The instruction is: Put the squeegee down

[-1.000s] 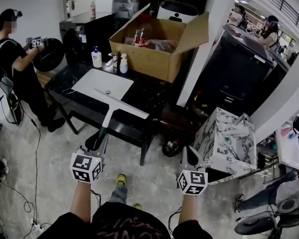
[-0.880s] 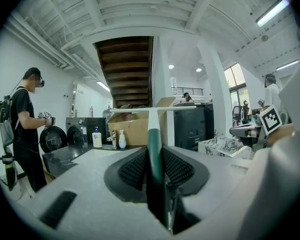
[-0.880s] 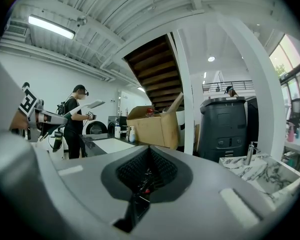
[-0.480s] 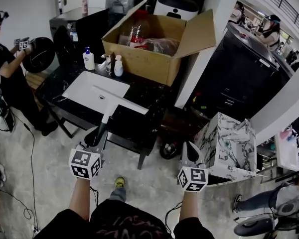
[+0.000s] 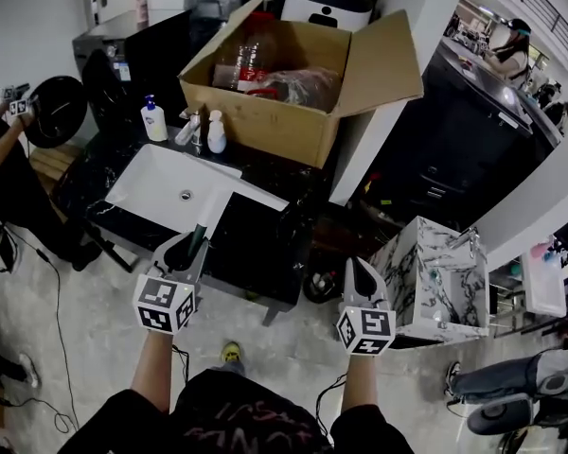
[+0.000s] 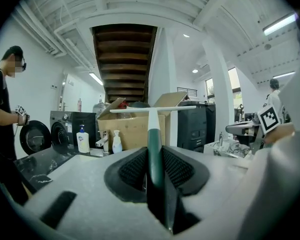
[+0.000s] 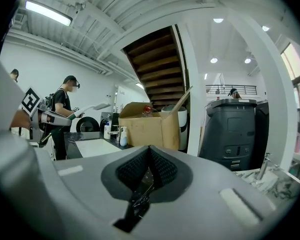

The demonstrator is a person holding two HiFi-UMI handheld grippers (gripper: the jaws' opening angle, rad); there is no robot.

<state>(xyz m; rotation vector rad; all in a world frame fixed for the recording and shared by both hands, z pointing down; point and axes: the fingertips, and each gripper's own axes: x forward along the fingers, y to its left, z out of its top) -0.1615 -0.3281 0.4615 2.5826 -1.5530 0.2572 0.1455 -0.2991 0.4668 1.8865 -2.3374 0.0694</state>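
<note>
The squeegee (image 5: 214,208) has a dark green grip, a white stem and a long white blade. My left gripper (image 5: 191,245) is shut on the green grip and holds it pointing forward, with the blade level above the near corner of the white sink (image 5: 147,189). In the left gripper view the handle (image 6: 154,143) runs straight out between the pads and the blade (image 6: 140,109) lies across the top. My right gripper (image 5: 358,270) hangs over the floor in front of the counter's right end. Its jaws (image 7: 150,153) meet with nothing held.
A black counter (image 5: 256,244) carries the sink, a faucet (image 5: 191,128), two pump bottles (image 5: 153,119) and an open cardboard box (image 5: 284,102). A marble-patterned unit (image 5: 435,277) stands at the right. A person (image 5: 0,149) with grippers stands at the left by a washing machine door (image 5: 52,110).
Both grippers have moved forward towards the counter. The squeegee's blade now hangs over the sink's near corner; earlier it was further short of the counter. The left grip is unchanged.
</note>
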